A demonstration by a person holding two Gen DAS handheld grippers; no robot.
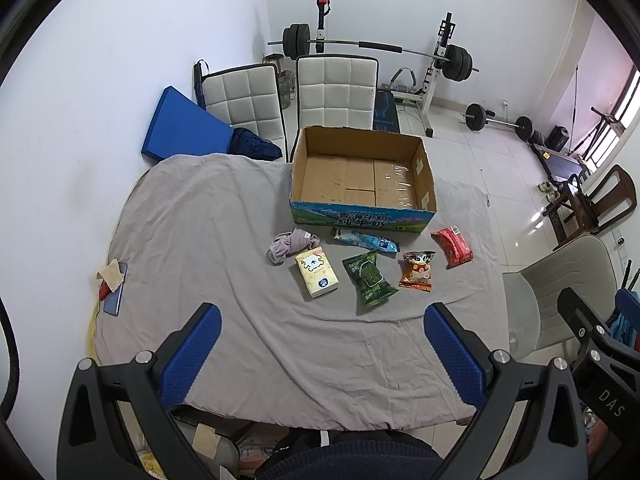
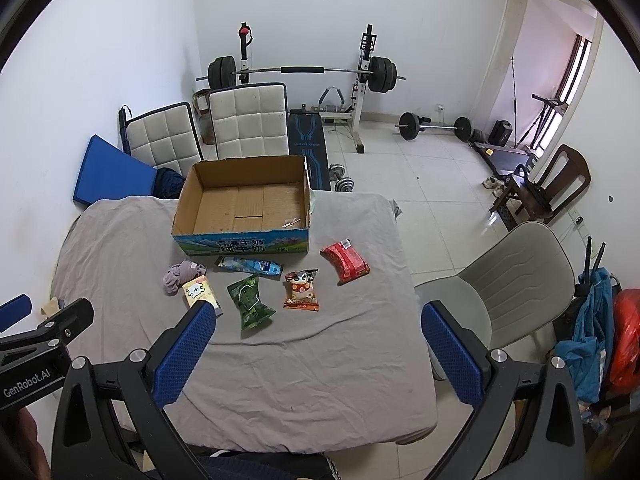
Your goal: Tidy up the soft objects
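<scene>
Soft packets lie loose on the grey tablecloth (image 1: 200,220) beyond both wide-open, unloaded grippers, left gripper (image 1: 320,356) and right gripper (image 2: 316,354). Nearest: green pouch (image 1: 369,279), tissue pack (image 1: 316,274), cartoon snack bag (image 1: 417,271); then pink cloth (image 1: 290,243), blue packet (image 1: 366,239), red pack (image 1: 453,247). Farthest, the open cardboard box (image 1: 362,218).

left gripper (image 1: 320,344) jaws wide apart, nothing held; right gripper (image 2: 318,344) likewise, alongside.

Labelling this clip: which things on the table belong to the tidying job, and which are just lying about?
Job: open cardboard box, crumpled lilac cloth, cream tissue pack, green snack bag, orange snack bag, red packet, blue pouch.
Lying about: blue phone, white quilted chairs.
</scene>
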